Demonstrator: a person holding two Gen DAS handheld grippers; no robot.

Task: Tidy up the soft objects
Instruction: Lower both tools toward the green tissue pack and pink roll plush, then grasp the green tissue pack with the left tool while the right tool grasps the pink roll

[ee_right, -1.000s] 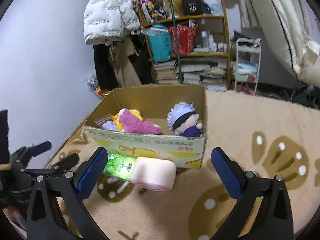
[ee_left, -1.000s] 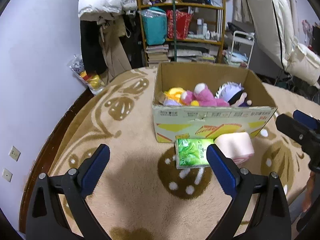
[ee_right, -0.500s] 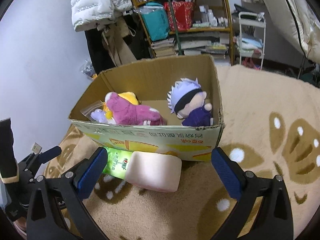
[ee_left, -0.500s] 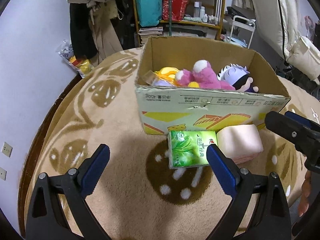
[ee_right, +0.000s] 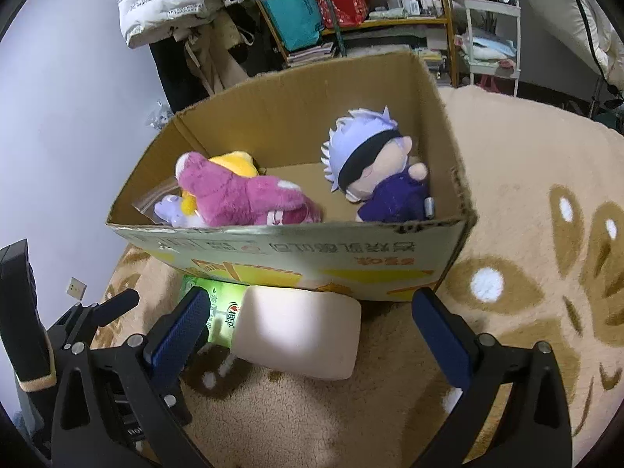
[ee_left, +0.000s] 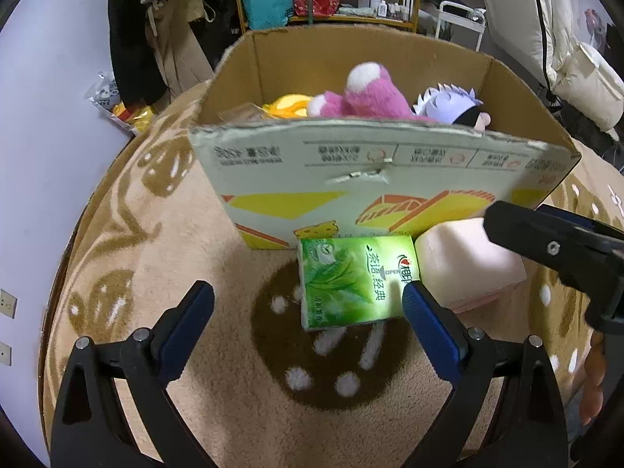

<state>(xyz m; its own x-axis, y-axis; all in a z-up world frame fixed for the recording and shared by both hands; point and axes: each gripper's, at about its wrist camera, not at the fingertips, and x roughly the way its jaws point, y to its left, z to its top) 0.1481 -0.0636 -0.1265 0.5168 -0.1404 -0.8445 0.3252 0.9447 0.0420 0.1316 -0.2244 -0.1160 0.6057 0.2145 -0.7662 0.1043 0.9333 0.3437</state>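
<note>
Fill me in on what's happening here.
A person holds a tool in each hand over a rug, tidying soft things into a cardboard box. Plush toys already lie inside. The left tool is open before the green tissue pack; the right tool is open around the pink cushion. Neither is gripped yet.

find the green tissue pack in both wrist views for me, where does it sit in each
Left wrist: the green tissue pack lies centre frame on the rug, just ahead of the open left claw, against the box front.
Right wrist: the pack shows lower left, mostly hidden behind the pink foam block and a blue fingertip.
Shared landmark: the cardboard box directly behind it, with the pink block beside it.
</note>
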